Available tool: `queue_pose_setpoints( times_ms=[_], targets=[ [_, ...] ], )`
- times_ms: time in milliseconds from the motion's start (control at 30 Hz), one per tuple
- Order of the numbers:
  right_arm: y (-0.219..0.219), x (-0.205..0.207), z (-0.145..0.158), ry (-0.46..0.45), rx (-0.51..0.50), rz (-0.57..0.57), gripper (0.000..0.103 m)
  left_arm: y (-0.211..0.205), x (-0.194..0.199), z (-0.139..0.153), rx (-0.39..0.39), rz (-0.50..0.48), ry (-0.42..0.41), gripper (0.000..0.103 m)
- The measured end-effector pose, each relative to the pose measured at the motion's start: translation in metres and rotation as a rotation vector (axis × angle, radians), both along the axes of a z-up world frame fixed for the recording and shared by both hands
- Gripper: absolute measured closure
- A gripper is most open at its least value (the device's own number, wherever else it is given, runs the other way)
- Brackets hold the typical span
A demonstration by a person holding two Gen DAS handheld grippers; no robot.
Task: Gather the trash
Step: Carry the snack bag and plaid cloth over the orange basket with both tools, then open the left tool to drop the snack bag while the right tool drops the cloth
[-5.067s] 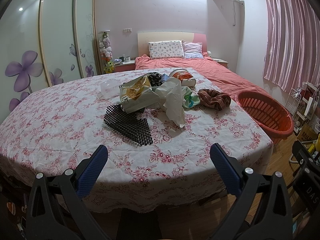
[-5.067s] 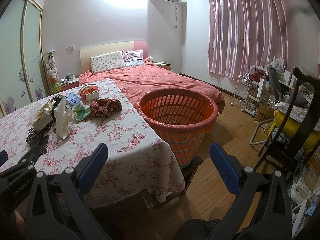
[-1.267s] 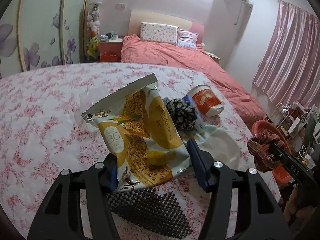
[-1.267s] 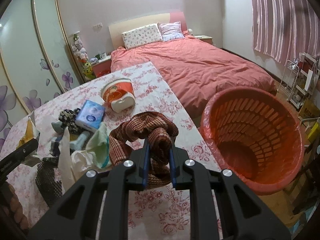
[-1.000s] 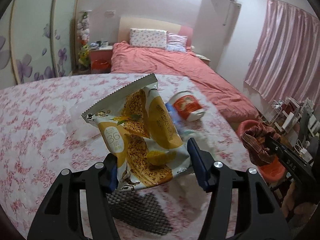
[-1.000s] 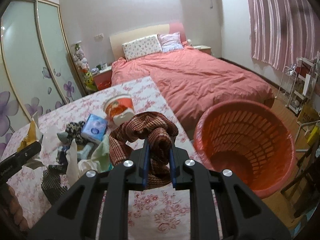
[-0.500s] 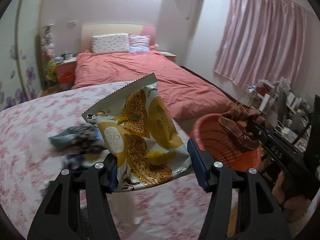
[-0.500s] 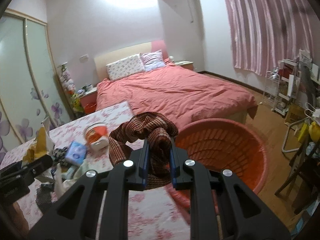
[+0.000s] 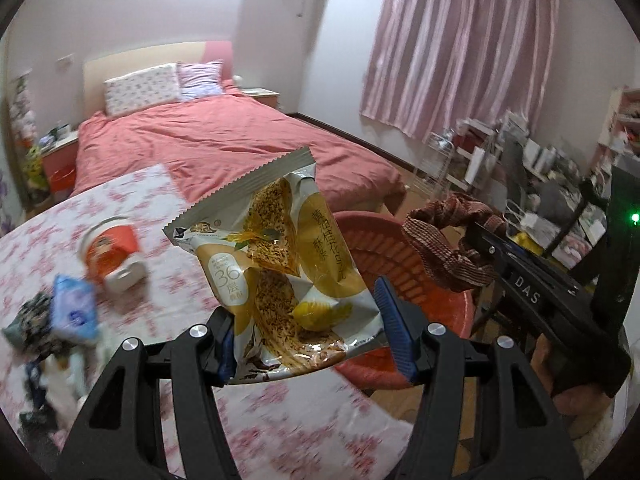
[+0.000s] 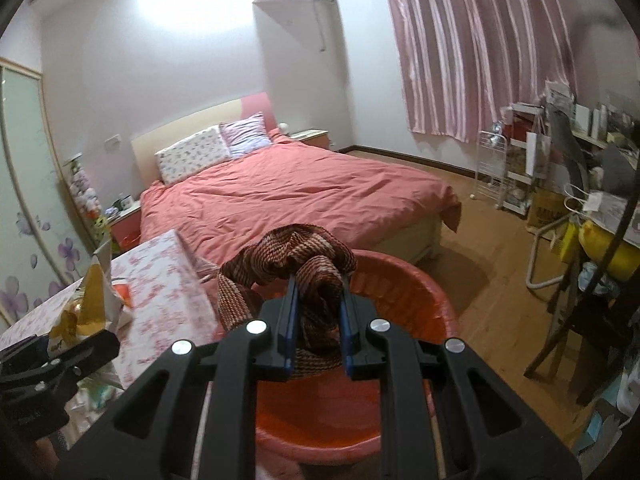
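Bed (image 10: 296, 192) fills the far room, salmon duvet creased, two pillows at the headboard. Pink pleated curtain (image 9: 472, 44) hangs on the right wall.

Worktop (image 9: 168, 264) under a white cloth printed with red flowers; its print smears with motion blur in the left wrist view.

Round orange plastic basket (image 10: 404, 300) sits just beside the worktop's edge, slotted walls, rim partly hidden by both grippers.

Left gripper (image 9: 308, 328): blue ribbed fingers (image 9: 390, 328) clamp the lower end of a snack bag (image 9: 280, 264), glossy foil, crinkled, zigzag top seal, gold and white print with "36". Bag is held upright in the air in front of the basket; left finger mostly hidden behind it.

Right gripper (image 10: 318, 320): fingers pinched tight on a brown striped knit cloth (image 10: 288, 264), bunched and looped, held directly over the basket's opening.

Still on the worktop: red-and-white instant noodle cup (image 9: 114, 260) lying on its side; blue tissue pack (image 9: 74, 312), blurred; dark patterned bundle (image 9: 28, 324), too smeared to identify.
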State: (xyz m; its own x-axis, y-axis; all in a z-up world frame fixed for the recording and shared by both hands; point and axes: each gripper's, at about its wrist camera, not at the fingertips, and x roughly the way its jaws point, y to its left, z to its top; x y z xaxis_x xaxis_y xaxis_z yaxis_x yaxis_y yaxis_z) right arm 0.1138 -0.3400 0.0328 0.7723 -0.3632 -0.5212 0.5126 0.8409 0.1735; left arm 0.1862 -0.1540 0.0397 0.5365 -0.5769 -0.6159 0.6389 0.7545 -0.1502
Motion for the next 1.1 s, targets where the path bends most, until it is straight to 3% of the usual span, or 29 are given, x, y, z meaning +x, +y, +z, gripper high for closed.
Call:
queue_pose_setpoints(
  times_ms=[267, 567, 633, 700, 867, 1100],
  targets=[
    [-0.044, 0.002, -0.02, 0.009, 0.059, -0.05, 0.085, -0.053, 0.001, -0.019, 0.055, -0.114, 0.01, 0.044],
    [-0.07, 0.011, -0.027, -0.008, 0.107, -0.055, 0.084, -0.079, 0.007, -0.037, 0.12, -0.154, 0.025, 0.042],
    [-0.074, 0.015, -0.031, -0.014, 0.128, -0.041, 0.081, -0.085, 0.008, -0.041, 0.138, -0.153, 0.026, 0.041],
    [-0.078, 0.018, -0.035, -0.015, 0.144, -0.032, 0.072, -0.086, 0.01, -0.045, 0.154, -0.146, 0.029, 0.039],
    [-0.081, 0.017, -0.038, -0.018, 0.159, -0.035, 0.065, -0.082, 0.015, -0.048, 0.181, -0.122, 0.045, 0.027],
    [-0.079, 0.005, -0.034, -0.02, 0.148, -0.069, 0.057, -0.071, 0.017, -0.048, 0.18, -0.09, 0.073, 0.027]
  ],
)
